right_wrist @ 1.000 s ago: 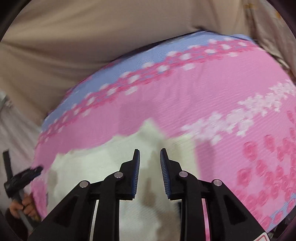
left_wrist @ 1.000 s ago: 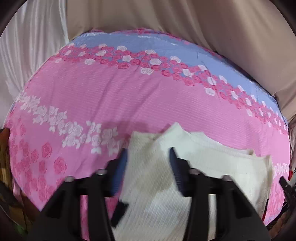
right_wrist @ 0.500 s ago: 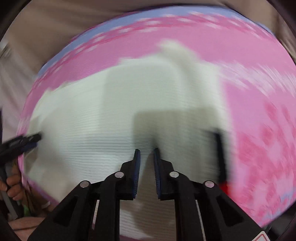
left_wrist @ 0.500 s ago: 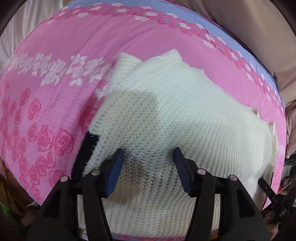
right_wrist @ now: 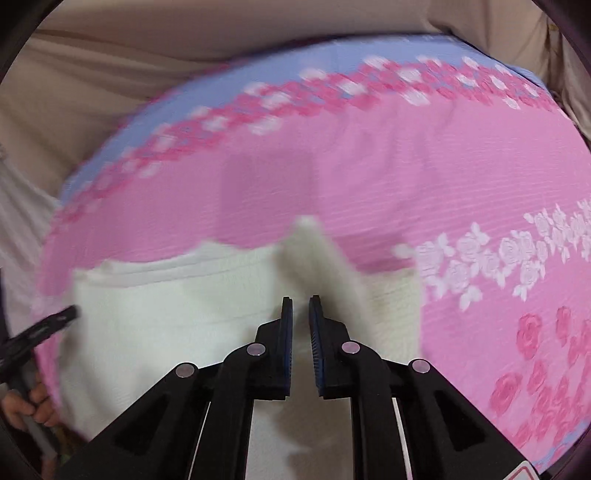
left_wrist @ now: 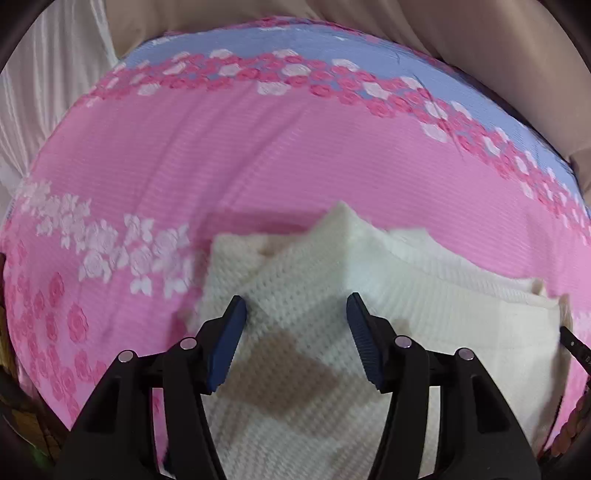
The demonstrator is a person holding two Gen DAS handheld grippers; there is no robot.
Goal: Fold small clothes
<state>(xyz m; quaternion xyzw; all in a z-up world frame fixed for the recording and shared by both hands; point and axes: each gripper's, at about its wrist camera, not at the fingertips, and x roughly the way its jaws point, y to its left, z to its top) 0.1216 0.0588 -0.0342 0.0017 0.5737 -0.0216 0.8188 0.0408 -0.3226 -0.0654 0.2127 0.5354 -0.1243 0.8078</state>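
Observation:
A white knitted garment (left_wrist: 424, 314) lies folded on a pink flowered bed sheet (left_wrist: 221, 177). In the left wrist view my left gripper (left_wrist: 295, 314) is open, hovering over the garment's near part with nothing between its pads. In the right wrist view the garment (right_wrist: 159, 314) lies low and left, with a raised fold (right_wrist: 317, 251) running up from my right gripper (right_wrist: 301, 314). The right jaws stand almost closed, and white knit shows in the narrow gap. The view is blurred.
The sheet (right_wrist: 406, 177) has a blue band (left_wrist: 332, 48) at its far edge, with beige and white cloth (left_wrist: 443, 26) beyond. The other gripper's tip (right_wrist: 40, 332) and a hand (right_wrist: 26, 406) show at the right wrist view's left edge.
Both cameras have pulled back and tilted up from close over the garment, so more sheet shows. The left jaws stay wide open; the right jaws have narrowed further.

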